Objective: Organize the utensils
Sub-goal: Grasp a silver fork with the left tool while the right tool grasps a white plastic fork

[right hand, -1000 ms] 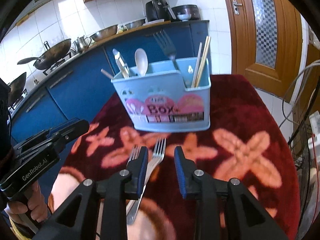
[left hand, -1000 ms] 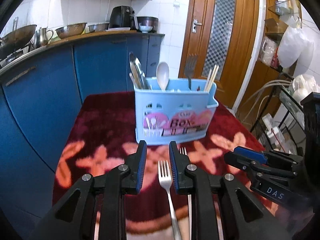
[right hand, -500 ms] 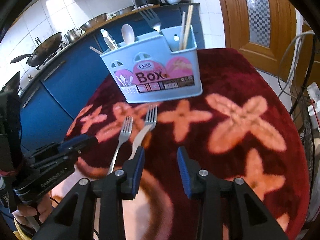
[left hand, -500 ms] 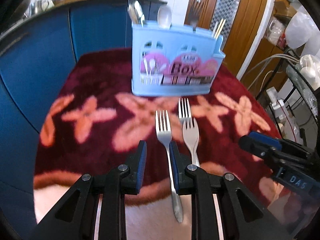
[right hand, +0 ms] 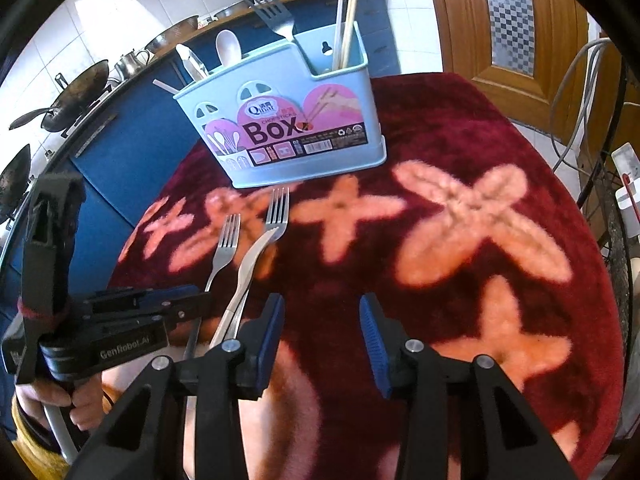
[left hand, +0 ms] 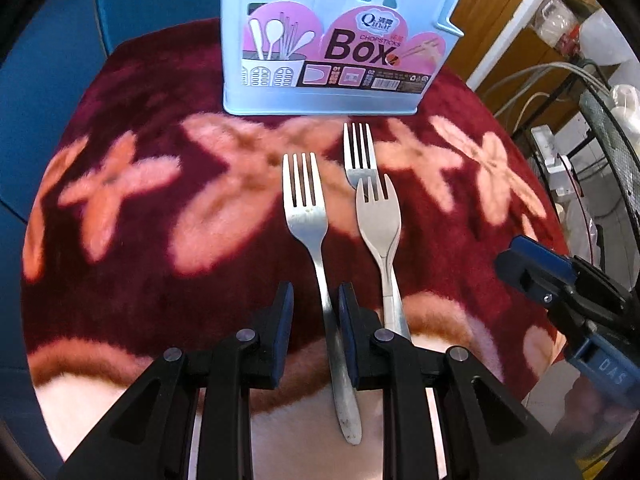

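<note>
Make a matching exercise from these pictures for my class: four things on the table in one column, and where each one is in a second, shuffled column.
Column one
1. chopsticks
2. lone fork
3. short-tined fork
4. blue utensil box

Column two
A. lies on top of another fork
B. stands upright on the flowered red cloth
C. stand in an end compartment of the box
D. handle runs between the fingers of the left hand-held gripper

Pairs: 1-C, 2-D, 3-A, 4-B
</note>
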A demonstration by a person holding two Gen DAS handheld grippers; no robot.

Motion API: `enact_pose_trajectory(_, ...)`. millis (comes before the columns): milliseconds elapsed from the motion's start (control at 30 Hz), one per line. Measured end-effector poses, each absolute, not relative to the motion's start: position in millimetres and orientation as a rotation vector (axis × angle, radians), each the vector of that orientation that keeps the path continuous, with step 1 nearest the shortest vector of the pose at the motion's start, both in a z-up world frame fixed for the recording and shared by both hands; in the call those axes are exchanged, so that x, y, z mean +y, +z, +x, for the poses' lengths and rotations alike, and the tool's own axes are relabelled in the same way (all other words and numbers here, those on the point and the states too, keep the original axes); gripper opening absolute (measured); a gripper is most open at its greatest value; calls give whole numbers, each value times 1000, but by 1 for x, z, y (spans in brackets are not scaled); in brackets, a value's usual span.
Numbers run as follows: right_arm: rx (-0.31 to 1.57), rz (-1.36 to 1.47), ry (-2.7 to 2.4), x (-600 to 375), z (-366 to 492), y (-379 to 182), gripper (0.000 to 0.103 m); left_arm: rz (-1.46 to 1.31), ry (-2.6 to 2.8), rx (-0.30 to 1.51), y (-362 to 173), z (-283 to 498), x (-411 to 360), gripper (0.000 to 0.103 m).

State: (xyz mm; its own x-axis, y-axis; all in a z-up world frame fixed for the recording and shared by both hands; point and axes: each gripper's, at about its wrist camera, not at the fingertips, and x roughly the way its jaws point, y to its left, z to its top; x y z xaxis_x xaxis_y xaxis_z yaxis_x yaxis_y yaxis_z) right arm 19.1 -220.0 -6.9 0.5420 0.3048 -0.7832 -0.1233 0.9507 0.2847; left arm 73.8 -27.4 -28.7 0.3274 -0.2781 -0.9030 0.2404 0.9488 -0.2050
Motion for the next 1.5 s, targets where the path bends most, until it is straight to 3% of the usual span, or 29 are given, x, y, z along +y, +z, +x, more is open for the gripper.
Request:
enact_pose_trajectory(100,979,193,264,-218,21,-7,43,-13,-357,1237,-30,83,-31,22)
enact_pose_trajectory(267,995,156,278,-212,25,-4,43,-2,-377,1297,-30,97,-32,8)
enact_pose_trajectory(467,1045,144,303,-204,32,-7,45,-53,-407,1291,-28,98,-25,2)
enact_pose_trajectory(733,1156,172,430,-177,43,-11,44,-93,-376,1231,-16,89,4,2)
enact_pose_trajectory(967,1268,186,468,-153,59,-22,29,-121,-356,1211,-10,87,28,2)
enact_pose_trajectory(1133,1320,168,477,-141,65,-27,25,-139,-354,1199,-10,86,41,2)
enact_pose_trajectory(1500,1375,93,459,-122,76,-26,23,-159,-370,1190,-11,83,44,2)
